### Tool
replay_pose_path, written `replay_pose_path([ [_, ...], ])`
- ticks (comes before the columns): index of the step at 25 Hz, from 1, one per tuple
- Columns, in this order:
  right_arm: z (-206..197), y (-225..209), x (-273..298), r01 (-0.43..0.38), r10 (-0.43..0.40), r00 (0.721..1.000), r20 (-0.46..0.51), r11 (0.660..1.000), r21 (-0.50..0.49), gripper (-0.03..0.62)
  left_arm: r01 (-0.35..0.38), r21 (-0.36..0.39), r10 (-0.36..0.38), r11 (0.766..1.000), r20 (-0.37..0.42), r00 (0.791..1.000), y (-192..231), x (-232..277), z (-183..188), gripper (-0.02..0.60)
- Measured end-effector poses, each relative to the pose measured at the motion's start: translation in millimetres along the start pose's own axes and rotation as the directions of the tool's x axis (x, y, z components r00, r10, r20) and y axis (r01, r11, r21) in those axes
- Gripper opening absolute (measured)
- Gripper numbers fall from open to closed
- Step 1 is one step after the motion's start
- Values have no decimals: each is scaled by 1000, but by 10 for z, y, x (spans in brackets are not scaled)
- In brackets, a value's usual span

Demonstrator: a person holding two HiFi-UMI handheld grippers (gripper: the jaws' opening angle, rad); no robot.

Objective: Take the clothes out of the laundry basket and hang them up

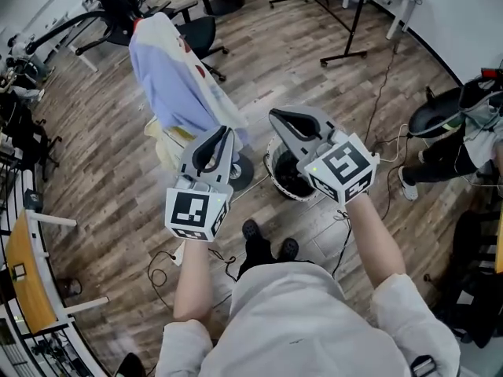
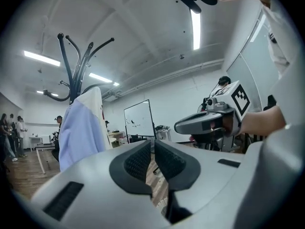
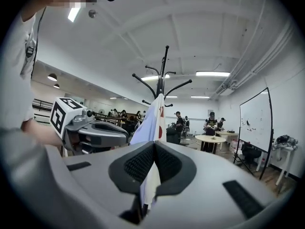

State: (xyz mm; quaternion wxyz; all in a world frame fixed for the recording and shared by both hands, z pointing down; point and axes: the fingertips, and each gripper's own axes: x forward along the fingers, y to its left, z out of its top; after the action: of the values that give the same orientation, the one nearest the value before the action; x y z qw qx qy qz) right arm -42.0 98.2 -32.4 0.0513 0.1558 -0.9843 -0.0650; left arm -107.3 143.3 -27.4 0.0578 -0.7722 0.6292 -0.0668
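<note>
**Garment** (image 1: 177,77): pale blue and white, draped over the coat rack (image 2: 71,66) to your far left. It counts as hung.

**Laundry basket** (image 1: 275,171): on the floor just right of the rack's foot, near your feet and half covered by your right gripper. Its inside looks dark, and you cannot tell from here whether any clothes are left in it.

**Left gripper** (image 1: 224,132): the jaws are almost together, with only a thin slit between the pads and nothing in it. It points toward the garment without touching it.

**Right gripper** (image 1: 279,116): the jaws are pressed together and empty. The white strip visible past them is the hung garment beyond.

**Status:** one piece is up and both your grippers are free. What is probably left is to look into the basket and fetch the next piece, if there is one.
</note>
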Motion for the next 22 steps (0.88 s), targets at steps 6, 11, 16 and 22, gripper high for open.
replay_pose_path([
  [6,-250,50,-286,27,-26,999,-20,998,57,8,22,-36,-23,999,-16,1000,-234,-54,-133,32],
  [11,-364,105,-493,36,-34,999,-27,997,71,6,35,-57,-36,998,-21,999,-409,-73,-229,28],
  [16,-395,185,-627,45,-44,999,-23,995,89,6,55,-81,-57,995,-26,998,-535,-86,-283,21],
  [22,-387,261,-723,44,-42,999,-19,996,81,6,67,-98,-69,993,-22,997,-635,-98,-276,20],
])
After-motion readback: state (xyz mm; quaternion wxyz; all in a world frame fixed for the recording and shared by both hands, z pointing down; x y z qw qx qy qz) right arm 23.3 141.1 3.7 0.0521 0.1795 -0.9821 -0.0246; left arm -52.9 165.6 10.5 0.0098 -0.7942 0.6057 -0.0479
